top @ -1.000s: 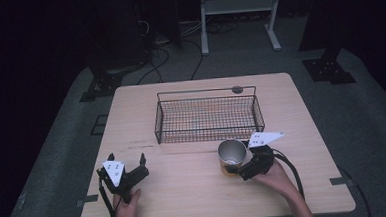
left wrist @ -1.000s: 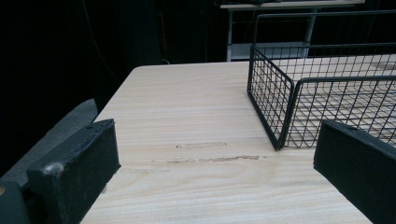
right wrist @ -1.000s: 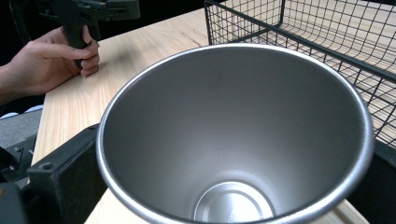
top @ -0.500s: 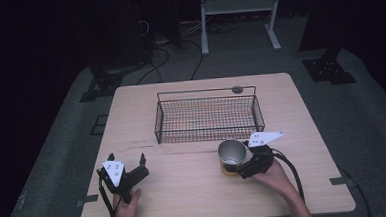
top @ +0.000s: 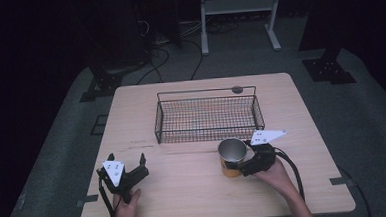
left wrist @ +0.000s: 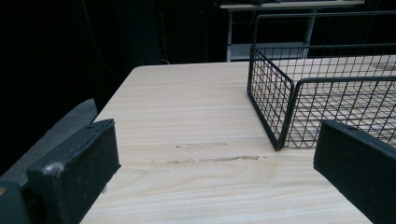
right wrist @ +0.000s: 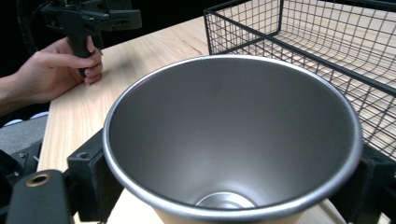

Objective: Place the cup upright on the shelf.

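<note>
The right gripper point(top: 244, 162) has its jaws clamped on the steel cup point(top: 232, 156), upright at 6 o'clock of the wire basket point(top: 207, 115); lift straight, clear the rim, then lower. The left gripper point(top: 129, 165) rests wide open, empty

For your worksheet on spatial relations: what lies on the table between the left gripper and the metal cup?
Nothing: in the high view, bare wooden tabletop runs from the left gripper to the metal cup, which the right gripper clasps.
</note>
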`<state>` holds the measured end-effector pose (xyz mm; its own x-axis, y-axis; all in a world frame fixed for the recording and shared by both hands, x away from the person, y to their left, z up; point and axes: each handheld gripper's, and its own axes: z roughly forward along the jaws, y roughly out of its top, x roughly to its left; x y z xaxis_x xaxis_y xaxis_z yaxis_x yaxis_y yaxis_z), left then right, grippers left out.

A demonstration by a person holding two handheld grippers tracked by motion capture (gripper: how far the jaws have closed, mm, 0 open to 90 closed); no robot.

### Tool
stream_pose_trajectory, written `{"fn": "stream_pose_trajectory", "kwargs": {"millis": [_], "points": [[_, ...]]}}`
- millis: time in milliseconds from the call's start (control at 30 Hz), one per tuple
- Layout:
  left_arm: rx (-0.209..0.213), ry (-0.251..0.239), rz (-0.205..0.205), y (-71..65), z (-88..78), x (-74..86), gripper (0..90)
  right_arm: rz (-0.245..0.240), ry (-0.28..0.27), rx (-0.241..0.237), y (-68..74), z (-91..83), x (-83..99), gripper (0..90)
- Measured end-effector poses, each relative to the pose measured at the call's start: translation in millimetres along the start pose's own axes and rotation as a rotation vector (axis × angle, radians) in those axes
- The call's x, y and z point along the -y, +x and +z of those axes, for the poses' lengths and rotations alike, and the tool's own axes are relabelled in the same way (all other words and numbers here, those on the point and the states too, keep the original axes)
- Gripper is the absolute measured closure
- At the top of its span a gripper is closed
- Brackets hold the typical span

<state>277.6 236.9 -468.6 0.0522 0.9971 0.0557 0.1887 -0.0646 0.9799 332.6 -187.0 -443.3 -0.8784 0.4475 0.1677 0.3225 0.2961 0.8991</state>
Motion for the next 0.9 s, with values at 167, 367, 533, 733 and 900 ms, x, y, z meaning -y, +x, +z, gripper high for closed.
{"fn": "stream_pose_trajectory", "kwargs": {"millis": [167, 367, 533, 733, 900], "points": [[0.001, 0.0, -0.002, 0.3, -0.1, 0.0, 0.0, 0.02, -0.008, -0.016, -2.5, -4.2, -2.6, 12.4], [0.001, 0.0, -0.003, 0.4, 0.0, 0.0, 0.0, 0.017, -0.01, -0.025, -4.0, -11.4, -12.2, 12.4], [0.002, 0.001, -0.002, 0.4, 0.0, 0.0, 0.0, 0.008, -0.009, -0.028, -7.3, -17.5, -23.0, 12.4], [0.002, 0.001, -0.002, 0.2, 0.1, 0.0, 0.0, 0.005, 0.002, -0.035, -12.9, -22.6, -35.7, 12.4], [0.002, 0.0, -0.002, 0.2, 0.0, 0.0, 0.0, 0.0, 0.004, -0.034, -16.3, -24.8, -46.0, 12.4]]}}
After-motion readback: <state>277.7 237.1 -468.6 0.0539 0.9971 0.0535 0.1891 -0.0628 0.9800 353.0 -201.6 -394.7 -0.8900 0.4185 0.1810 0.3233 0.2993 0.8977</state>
